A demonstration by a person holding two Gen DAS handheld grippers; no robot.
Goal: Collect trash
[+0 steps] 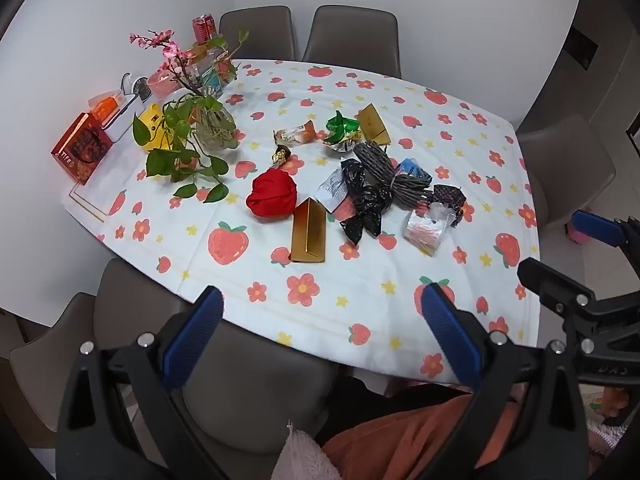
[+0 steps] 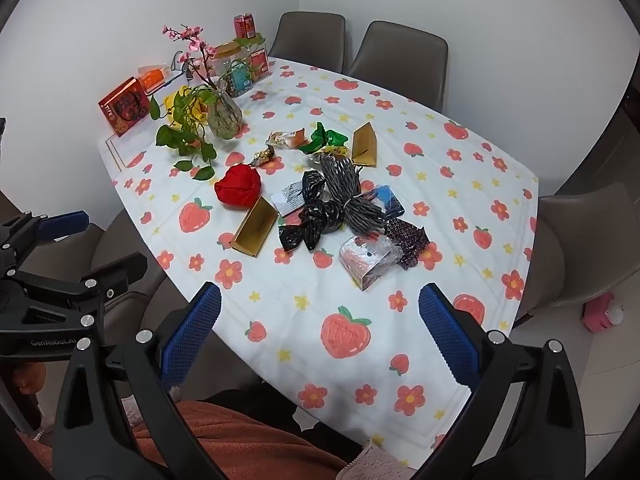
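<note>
Gaping wide and empty, each hand-held gripper [image 1: 320,338] [image 2: 320,332] hovers well short of the trash pile [image 1: 360,184].

Plain white walls [image 2: 100,20] meeting in a corner behind a table under a white strawberry-and-flower tablecloth [image 2: 460,184] — grey-brown padded chairs [image 2: 396,50] drawn up along its far, left and right edges. Pale tiled floor [image 2: 592,364] beyond the right edge — evenly lit.

Table [image 2: 460,216] under a fruit-and-flower cloth, crumpled wrappers [image 2: 324,140] mid-table, two gold boxes [image 2: 256,226], red cloth bundle [image 2: 238,190], vase (leafy vine) [image 2: 225,116].
</note>
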